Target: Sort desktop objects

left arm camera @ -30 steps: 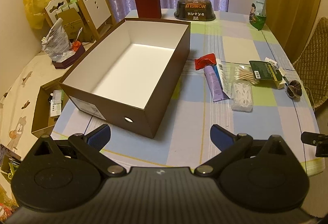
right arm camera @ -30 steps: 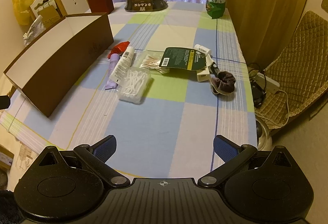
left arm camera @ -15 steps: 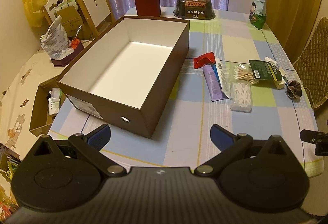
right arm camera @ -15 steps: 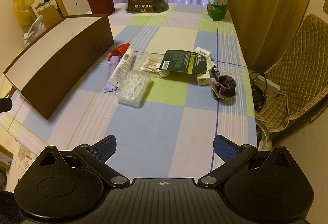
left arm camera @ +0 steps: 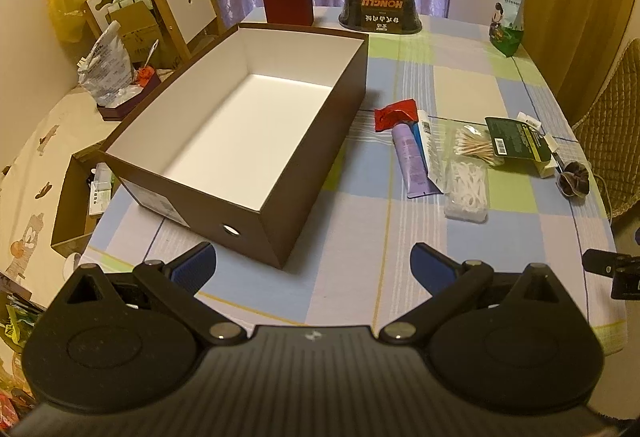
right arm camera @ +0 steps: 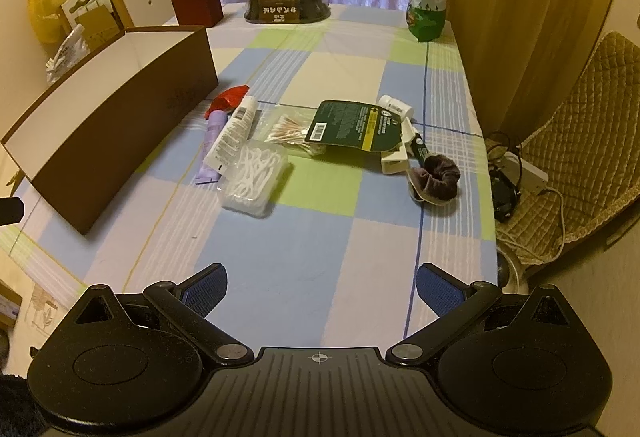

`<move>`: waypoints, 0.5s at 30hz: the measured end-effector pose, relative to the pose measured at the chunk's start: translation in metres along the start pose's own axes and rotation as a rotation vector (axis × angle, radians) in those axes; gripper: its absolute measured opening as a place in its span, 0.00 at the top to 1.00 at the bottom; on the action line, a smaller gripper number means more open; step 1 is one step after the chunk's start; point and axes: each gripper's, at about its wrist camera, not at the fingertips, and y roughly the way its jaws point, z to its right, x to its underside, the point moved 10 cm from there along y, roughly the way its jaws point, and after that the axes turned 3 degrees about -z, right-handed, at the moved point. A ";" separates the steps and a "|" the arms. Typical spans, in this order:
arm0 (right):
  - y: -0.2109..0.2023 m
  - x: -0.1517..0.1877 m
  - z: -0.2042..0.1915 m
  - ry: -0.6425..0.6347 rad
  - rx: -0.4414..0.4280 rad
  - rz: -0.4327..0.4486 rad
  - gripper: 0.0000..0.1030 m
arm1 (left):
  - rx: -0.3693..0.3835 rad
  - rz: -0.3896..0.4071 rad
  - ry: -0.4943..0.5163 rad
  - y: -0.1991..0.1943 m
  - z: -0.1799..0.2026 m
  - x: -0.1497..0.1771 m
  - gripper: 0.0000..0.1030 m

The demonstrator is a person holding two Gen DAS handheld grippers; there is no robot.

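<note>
The left hand-held gripper [left arm camera: 313, 264] is spread wide, holding nothing. A big brown box [left arm camera: 244, 135] sits on the counter [left arm camera: 440, 245]. Beside it lie a purple tube [left arm camera: 412, 157], cotton swabs [right arm camera: 290, 129] and a scrunchie [right arm camera: 438, 179]. The right hand-held gripper [right arm camera: 322, 287] is spread wide too.

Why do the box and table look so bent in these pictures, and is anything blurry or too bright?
Left wrist view: the fisheye lens bows the brown box and darkens the corners; its white floor glares a little. Right wrist view: the table edges curve likewise, the light is warm and dim, the small items stay fairly sharp, and the open right gripper looms large at the bottom.
</note>
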 end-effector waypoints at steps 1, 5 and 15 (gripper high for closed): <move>0.000 -0.001 0.002 0.005 0.000 0.010 0.00 | 0.001 -0.002 0.002 0.001 0.002 0.000 0.01; -0.003 -0.011 0.012 0.036 0.000 0.078 0.00 | 0.012 -0.002 0.021 0.004 0.010 -0.002 0.01; 0.012 -0.015 0.036 0.035 -0.052 0.049 0.00 | 0.031 -0.007 0.067 0.022 0.036 -0.010 0.01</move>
